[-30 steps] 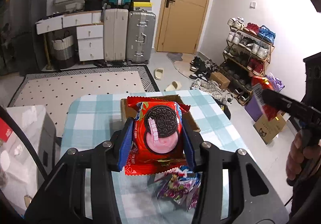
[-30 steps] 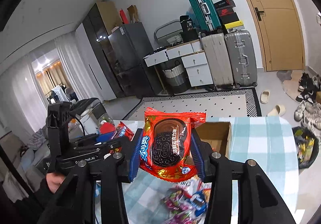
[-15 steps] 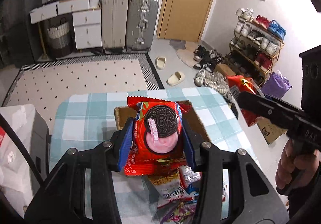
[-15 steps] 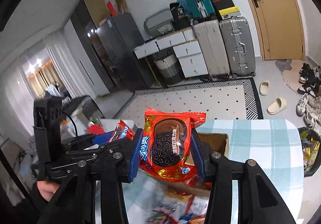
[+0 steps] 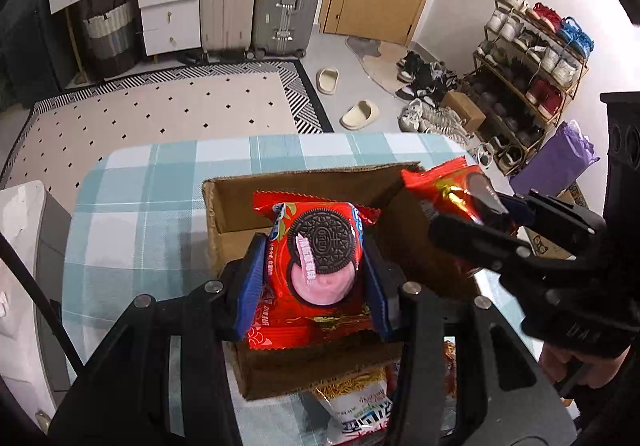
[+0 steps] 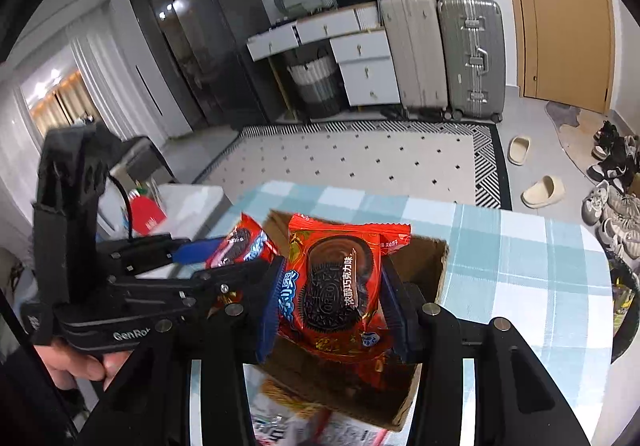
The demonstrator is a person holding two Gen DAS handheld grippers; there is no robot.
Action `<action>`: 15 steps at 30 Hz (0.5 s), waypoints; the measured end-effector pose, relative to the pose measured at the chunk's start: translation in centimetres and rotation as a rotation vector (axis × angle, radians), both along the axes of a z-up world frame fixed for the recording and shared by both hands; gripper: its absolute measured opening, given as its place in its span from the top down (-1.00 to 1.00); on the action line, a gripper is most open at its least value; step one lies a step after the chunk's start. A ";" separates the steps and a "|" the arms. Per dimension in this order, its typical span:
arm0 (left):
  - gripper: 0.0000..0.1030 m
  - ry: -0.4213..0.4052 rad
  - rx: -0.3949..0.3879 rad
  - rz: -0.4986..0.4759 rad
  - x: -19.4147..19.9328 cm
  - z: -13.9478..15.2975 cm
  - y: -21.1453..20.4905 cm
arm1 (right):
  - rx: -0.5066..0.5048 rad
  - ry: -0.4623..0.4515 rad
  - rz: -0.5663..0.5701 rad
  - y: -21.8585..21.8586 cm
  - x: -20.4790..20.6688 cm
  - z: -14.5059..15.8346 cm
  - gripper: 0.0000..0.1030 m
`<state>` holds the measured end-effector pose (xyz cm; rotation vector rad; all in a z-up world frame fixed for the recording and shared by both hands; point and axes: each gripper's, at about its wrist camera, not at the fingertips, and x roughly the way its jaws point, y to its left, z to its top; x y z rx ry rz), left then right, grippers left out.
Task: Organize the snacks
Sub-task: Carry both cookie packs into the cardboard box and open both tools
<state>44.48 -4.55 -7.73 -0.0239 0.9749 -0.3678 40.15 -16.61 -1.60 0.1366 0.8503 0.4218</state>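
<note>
The box (image 5: pixel 224 206) is the landmark: an open cardboard carton on the checked surface (image 5: pixel 132 206), its flaps up. The left gripper (image 5: pixel 314 278) hangs over the box's opening with its blue fingers (image 5: pixel 250 286) closed on a strawberry pack (image 5: pixel 316 266), pinching it by both side edges. The right gripper (image 6: pixel 332 294) sits over the same opening, fingers (image 6: pixel 394 306) clamped on a chocolate pack (image 6: pixel 340 286) in the same edge-on way. In the left wrist view the chocolate pack (image 5: pixel 444 190) pokes over the box's right wall; in the right wrist view the strawberry pack (image 6: pixel 244 242) shows at the box's left rim. More packets (image 5: pixel 356 406) lie on the surface just in front of the box.

Judging from this, both packs are about to be let go into the box, and the risks follow from that:

- Two grippers share one small opening. If both press in together, the black frames could knock each other and shake a pack loose early.
- The chocolate pack is near the right wall. Released there, it may catch on the rim or flap and slide outside.
- The packs are glossy and held only by their edges; a tilt could let one twist out of the fingers.
- A frame bumping a wall could shove the light box along the surface toward the loose packets.
</note>
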 end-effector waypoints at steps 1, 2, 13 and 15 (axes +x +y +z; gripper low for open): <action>0.18 0.006 0.006 -0.001 0.3 -0.5 -0.2 | -0.008 0.005 0.003 0.0 0.2 -0.6 0.12; 0.18 0.014 0.010 -0.003 0.6 -1.1 -0.4 | -0.013 0.008 0.005 0.1 0.2 -1.0 0.12; 0.18 0.058 0.045 -0.006 2.2 -5.4 -1.3 | -0.131 0.019 0.047 1.2 0.8 -4.8 0.12; 0.18 0.066 0.046 -0.002 2.3 -6.0 -1.3 | -0.139 0.023 0.055 1.4 0.8 -5.3 0.12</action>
